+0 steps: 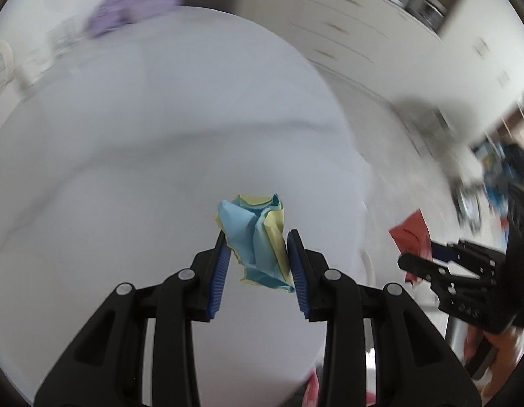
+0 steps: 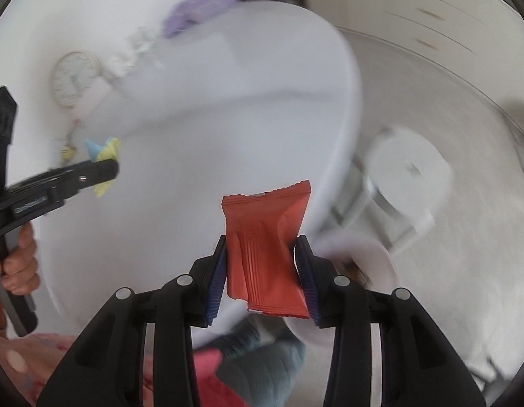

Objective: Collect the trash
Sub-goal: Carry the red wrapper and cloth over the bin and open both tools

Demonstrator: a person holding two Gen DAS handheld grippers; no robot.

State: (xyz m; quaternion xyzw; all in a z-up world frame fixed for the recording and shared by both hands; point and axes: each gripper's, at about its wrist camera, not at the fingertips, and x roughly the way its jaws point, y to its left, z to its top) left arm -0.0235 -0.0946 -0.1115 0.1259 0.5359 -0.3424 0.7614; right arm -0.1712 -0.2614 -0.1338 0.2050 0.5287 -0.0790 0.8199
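Note:
My left gripper (image 1: 258,237) is shut on a crumpled blue and yellow paper (image 1: 258,237) and holds it above the round white table (image 1: 160,135). My right gripper (image 2: 263,244) is shut on a red snack wrapper (image 2: 267,237), held over the table's right edge (image 2: 346,108). In the left wrist view the right gripper (image 1: 421,261) with the red wrapper (image 1: 412,234) is at the right. In the right wrist view the left gripper (image 2: 106,169) with the paper (image 2: 104,147) is at the left.
A purple cloth (image 1: 133,6) lies at the table's far edge. A clock (image 2: 75,78) is on the wall at left. A white stool (image 2: 407,169) and a white bin (image 2: 360,257) are on the floor to the right of the table.

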